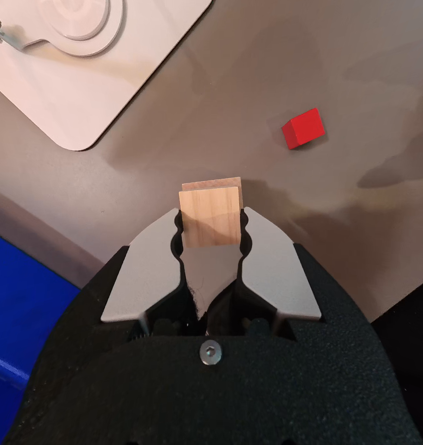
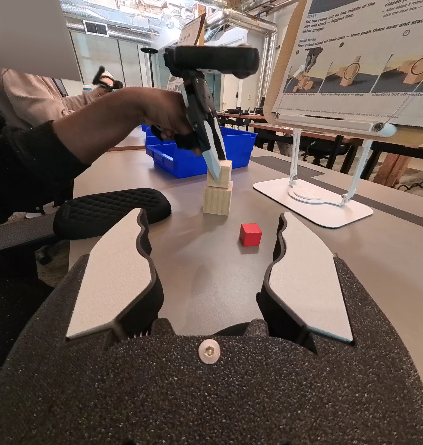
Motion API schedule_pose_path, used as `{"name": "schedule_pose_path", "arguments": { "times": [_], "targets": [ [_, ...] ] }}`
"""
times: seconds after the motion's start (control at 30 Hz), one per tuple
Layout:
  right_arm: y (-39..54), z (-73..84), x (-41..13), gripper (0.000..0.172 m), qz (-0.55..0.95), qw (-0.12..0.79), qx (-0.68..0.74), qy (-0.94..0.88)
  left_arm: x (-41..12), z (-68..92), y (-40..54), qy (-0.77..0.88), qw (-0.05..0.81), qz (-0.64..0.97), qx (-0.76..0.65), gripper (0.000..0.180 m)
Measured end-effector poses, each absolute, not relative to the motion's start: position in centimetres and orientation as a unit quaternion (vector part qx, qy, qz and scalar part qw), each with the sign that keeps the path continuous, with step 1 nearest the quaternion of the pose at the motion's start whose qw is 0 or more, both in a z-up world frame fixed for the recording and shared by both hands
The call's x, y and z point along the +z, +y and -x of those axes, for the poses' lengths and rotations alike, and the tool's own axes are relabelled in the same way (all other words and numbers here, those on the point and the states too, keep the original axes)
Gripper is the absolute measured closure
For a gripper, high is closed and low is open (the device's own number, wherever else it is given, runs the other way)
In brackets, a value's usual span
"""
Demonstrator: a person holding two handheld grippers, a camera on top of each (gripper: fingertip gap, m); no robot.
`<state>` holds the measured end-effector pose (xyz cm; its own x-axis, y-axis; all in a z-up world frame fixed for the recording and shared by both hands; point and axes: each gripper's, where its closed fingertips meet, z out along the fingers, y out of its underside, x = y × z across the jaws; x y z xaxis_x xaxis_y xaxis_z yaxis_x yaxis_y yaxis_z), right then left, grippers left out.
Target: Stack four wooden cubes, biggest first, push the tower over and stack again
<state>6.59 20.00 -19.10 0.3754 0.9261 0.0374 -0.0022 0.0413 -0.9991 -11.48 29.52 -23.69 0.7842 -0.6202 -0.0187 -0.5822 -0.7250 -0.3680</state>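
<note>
Spanning frame – grey-brown table, blue bin behind.

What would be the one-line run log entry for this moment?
left claw: shut on small wood cube, atop big wood cube | right claw: open, bare | red cube: on table

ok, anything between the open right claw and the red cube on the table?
Nothing visible. The red cube sits on bare table just ahead of the right claw, nearer its right finger. The two stacked wooden cubes, the top one gripped by the left claw, stand farther back.
</note>
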Motion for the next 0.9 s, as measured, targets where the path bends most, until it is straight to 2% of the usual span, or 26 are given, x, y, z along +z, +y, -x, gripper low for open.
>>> {"name": "schedule_pose_path", "arguments": {
  "times": [0.23, 0.33, 0.43, 0.5, 0.6, 0.73, 0.9],
  "targets": [
    [20.0, -6.6, -19.1, 0.071, 0.574, 0.598, 0.388, -0.403, -23.8, 11.2, 29.4, 0.322, 0.184, 0.926, -0.073, 0.132],
    [20.0, -6.6, -19.1, 0.071, 0.574, 0.598, 0.388, -0.403, -23.3, 11.3, 29.7, 0.313, 0.197, 0.926, -0.069, 0.113],
    [20.0, -6.5, -19.1, 0.071, 0.574, 0.598, 0.387, -0.404, -21.7, 10.9, 30.4, 0.324, 0.244, 0.912, -0.058, 0.096],
    [20.0, -6.5, -19.2, 0.071, 0.574, 0.598, 0.387, -0.405, -20.3, 9.5, 30.3, 0.380, 0.277, 0.881, -0.053, 0.101],
    [19.8, -6.5, -19.2, 0.071, 0.571, 0.597, 0.388, -0.408, -18.8, 6.5, 29.1, 0.498, 0.282, 0.818, -0.057, 0.118],
    [19.7, -6.3, -19.2, 0.070, 0.569, 0.597, 0.384, -0.415, -19.9, 3.0, 27.2, 0.651, 0.186, 0.734, -0.053, 0.128],
    [19.6, -6.3, -19.2, 0.070, 0.566, 0.597, 0.384, -0.418, -24.2, 2.5, 28.0, 0.711, 0.065, 0.700, 0.011, 0.128]
  ]
}}
